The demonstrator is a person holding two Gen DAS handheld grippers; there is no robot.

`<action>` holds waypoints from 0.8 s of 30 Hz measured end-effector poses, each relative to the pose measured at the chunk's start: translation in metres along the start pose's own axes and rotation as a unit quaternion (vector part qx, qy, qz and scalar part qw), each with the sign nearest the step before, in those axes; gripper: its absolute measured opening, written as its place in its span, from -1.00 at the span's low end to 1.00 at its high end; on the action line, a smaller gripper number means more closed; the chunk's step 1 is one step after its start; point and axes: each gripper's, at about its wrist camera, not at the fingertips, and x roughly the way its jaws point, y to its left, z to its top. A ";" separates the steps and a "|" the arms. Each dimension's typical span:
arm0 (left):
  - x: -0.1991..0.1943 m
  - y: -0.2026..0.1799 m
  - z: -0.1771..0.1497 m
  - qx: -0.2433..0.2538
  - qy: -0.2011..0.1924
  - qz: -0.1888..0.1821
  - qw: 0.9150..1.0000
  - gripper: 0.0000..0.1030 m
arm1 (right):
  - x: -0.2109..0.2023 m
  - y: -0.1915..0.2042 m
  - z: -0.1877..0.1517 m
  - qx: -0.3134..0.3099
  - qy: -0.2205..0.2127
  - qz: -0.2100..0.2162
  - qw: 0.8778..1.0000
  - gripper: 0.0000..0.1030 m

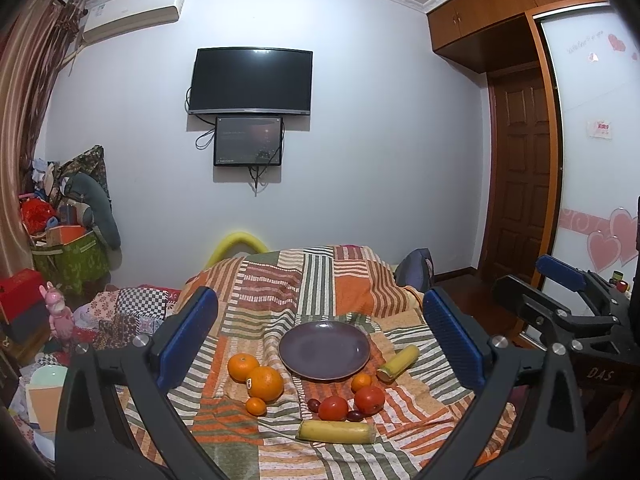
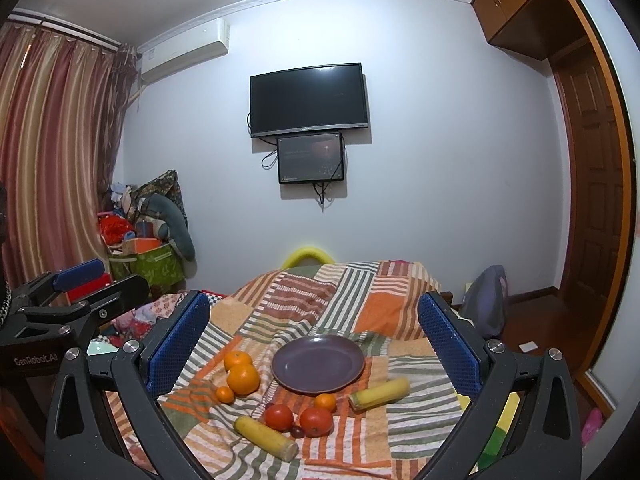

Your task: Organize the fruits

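An empty purple plate (image 1: 324,350) (image 2: 318,363) lies on a striped patchwork cloth (image 1: 280,280) (image 2: 304,292). Left of it sit two big oranges (image 1: 264,382) (image 2: 242,378) and a small one (image 1: 256,406) (image 2: 225,395). In front lie two red tomatoes (image 1: 333,408) (image 2: 279,417), another small orange (image 1: 361,382) (image 2: 325,402), dark grapes (image 1: 354,415) (image 2: 297,431) and two yellow banana pieces (image 1: 336,432) (image 2: 378,394). My left gripper (image 1: 320,340) and right gripper (image 2: 316,344) are both open and empty, held above and short of the fruit.
The right gripper's body shows at the right of the left wrist view (image 1: 560,312); the left one's shows at the left of the right wrist view (image 2: 60,300). Cluttered boxes and bags (image 1: 68,240) stand at left. A wooden door (image 1: 520,184) is at right.
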 end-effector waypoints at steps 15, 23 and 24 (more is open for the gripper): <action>0.003 0.000 0.000 -0.002 0.006 -0.001 1.000 1.00 | 0.001 0.000 -0.001 0.002 0.002 0.000 1.000 1.00; 0.003 0.000 0.000 -0.004 0.005 -0.002 1.000 1.00 | 0.001 0.000 -0.001 0.002 0.002 0.001 1.000 1.00; 0.003 0.000 0.000 -0.004 0.005 -0.002 1.000 1.00 | 0.001 0.000 -0.001 0.003 0.003 0.001 1.000 1.00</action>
